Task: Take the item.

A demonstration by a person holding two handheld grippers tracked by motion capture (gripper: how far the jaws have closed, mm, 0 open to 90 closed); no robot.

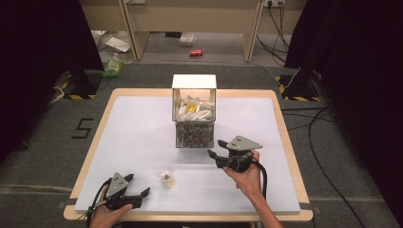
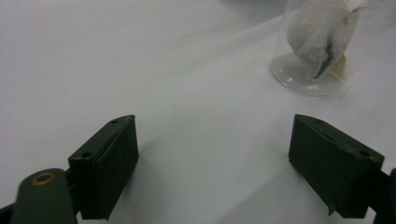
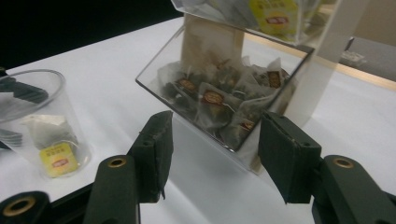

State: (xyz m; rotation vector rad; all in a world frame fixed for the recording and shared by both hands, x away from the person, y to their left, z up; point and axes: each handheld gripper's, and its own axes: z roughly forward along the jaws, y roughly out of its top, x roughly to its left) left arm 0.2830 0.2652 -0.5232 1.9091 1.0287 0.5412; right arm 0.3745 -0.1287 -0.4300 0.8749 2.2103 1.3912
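- Pointing at the dispenser [image 1: 194, 116], the right gripper [image 1: 215, 148] stands just in front of its lower bin, jaws partly apart with nothing between the pads.
- Its own view shows the right gripper [image 3: 212, 156] close to the clear lower bin [image 3: 224, 112]; the tea bags [image 3: 211, 100] lie behind the plastic, so their labels are hard to read.
- The dispenser's upper bin [image 3: 261, 14] is cut off at the top edge of that view.
- The cup [image 1: 164, 172] sits in front of the dispenser and left of the right gripper, well apart from both.
- One tea bag [image 3: 49, 133] with a yellow tag [image 3: 58, 161] lies in the cup [image 3: 42, 121].
- The left gripper [image 1: 138, 194] rests near the table's [image 1: 142, 123] front edge, left of the cup, jaws wide and empty.
- Its view has the left gripper [image 2: 212, 161] over bare white table, and the cup [image 2: 317, 51] is cut off at the top, the bag [image 2: 317, 32] inside blurred.
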